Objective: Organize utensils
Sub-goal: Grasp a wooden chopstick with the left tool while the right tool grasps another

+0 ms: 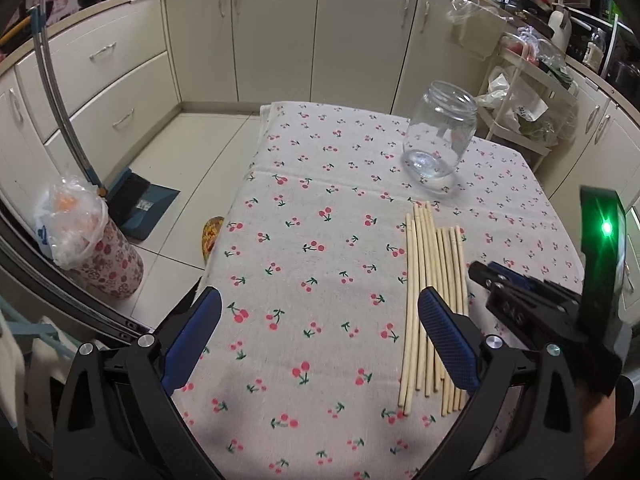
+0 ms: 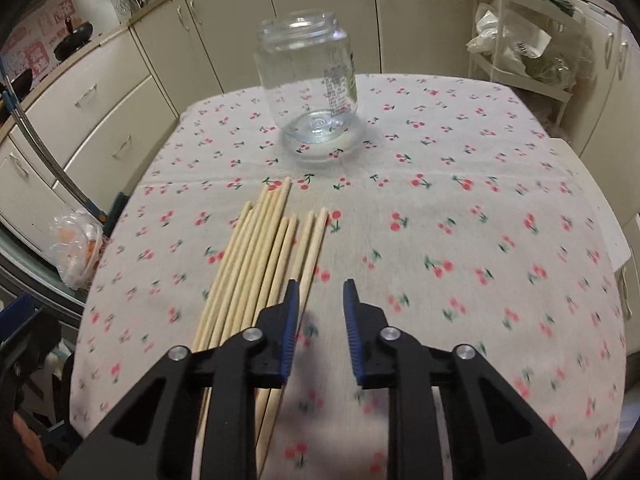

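Several wooden chopsticks (image 1: 430, 300) lie side by side on the cherry-print tablecloth (image 1: 312, 248); they also show in the right wrist view (image 2: 264, 256). An empty clear glass jar (image 1: 440, 132) stands upright beyond them, also seen in the right wrist view (image 2: 310, 88). My left gripper (image 1: 320, 304) is wide open and empty, its right finger over the chopsticks. My right gripper (image 2: 320, 292) is open and empty, just right of the chopsticks; it shows in the left wrist view (image 1: 504, 292) at the right.
Cream kitchen cabinets (image 1: 276, 32) line the back. A white rack (image 1: 532, 92) with bags stands at the back right. A floral bin (image 1: 108, 256) and a dustpan (image 1: 140, 204) sit on the floor to the left of the table.
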